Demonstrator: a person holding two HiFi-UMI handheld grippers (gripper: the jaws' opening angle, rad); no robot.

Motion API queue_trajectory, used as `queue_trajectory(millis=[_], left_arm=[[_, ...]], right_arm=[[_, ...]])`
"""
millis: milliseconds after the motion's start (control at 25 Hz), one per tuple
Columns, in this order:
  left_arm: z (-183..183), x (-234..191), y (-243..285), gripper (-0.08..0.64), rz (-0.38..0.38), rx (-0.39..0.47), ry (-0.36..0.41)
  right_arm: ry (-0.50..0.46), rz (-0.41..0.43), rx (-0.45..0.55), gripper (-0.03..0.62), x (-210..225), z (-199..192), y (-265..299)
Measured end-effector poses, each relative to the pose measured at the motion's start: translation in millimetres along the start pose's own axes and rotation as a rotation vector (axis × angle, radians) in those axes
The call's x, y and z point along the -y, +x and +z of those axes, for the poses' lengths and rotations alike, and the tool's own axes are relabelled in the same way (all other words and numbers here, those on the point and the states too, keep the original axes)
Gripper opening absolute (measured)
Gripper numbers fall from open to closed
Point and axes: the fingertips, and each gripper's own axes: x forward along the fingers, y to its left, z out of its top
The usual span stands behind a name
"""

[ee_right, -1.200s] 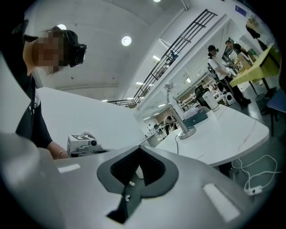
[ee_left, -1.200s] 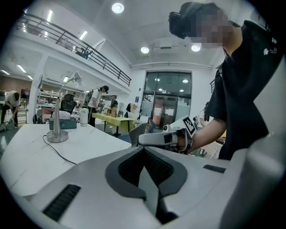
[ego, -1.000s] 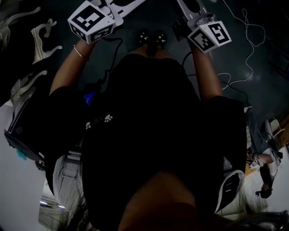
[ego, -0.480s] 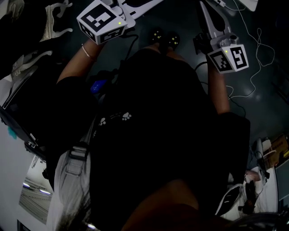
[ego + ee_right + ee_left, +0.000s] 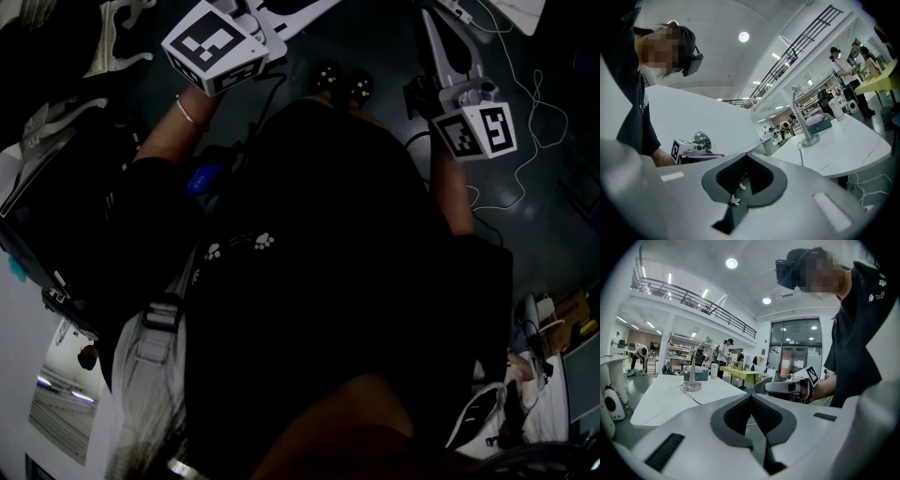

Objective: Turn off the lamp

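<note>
A silver desk lamp [image 5: 695,367] with a round base and a bent head stands on a white table [image 5: 661,399], well beyond my left gripper [image 5: 751,397]. Its jaws are shut with nothing between them. The right gripper view has the same lamp [image 5: 803,118] far ahead on the table [image 5: 848,147]. My right gripper [image 5: 746,155] is also shut and holds nothing. Each gripper sees the other held out beside it. In the head view only their marker cubes [image 5: 214,45] [image 5: 474,131] and my dark shirt show. I cannot tell whether the lamp is lit.
A teal box [image 5: 696,376] and a white cup [image 5: 714,370] stand behind the lamp. Farther back are a yellow-green table [image 5: 740,375] and several people. The lamp's cord [image 5: 689,395] trails over the tabletop. White cables [image 5: 511,141] lie on the dark floor.
In the head view both marker cubes have shifted to the right, and the right one sits lower in the picture. Both pairs of jaws stay shut.
</note>
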Motion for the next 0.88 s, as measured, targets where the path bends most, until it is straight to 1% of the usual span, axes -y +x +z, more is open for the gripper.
queue_trajectory(millis=[160, 280, 520, 720, 880], left_arm=[[6, 8, -3, 0.006, 0.006, 0.019, 0.006], [11, 8, 3, 0.006, 0.004, 0.03, 0.021], [23, 18, 10, 0.006, -0.011, 0.064, 0.06], [26, 35, 20, 0.006, -0.035, 0.079, 0.081], [33, 40, 22, 0.006, -0.044, 0.104, 0.085]], right_arm=[[-0.012, 0.008, 0.013, 0.0, -10, 8, -4], [-0.022, -0.002, 0.028, 0.0, -7, 16, -5], [-0.036, -0.023, 0.055, 0.0, -8, 28, -14], [-0.057, -0.039, 0.072, 0.0, -9, 35, -28], [-0.07, -0.049, 0.067, 0.0, -14, 34, -31]])
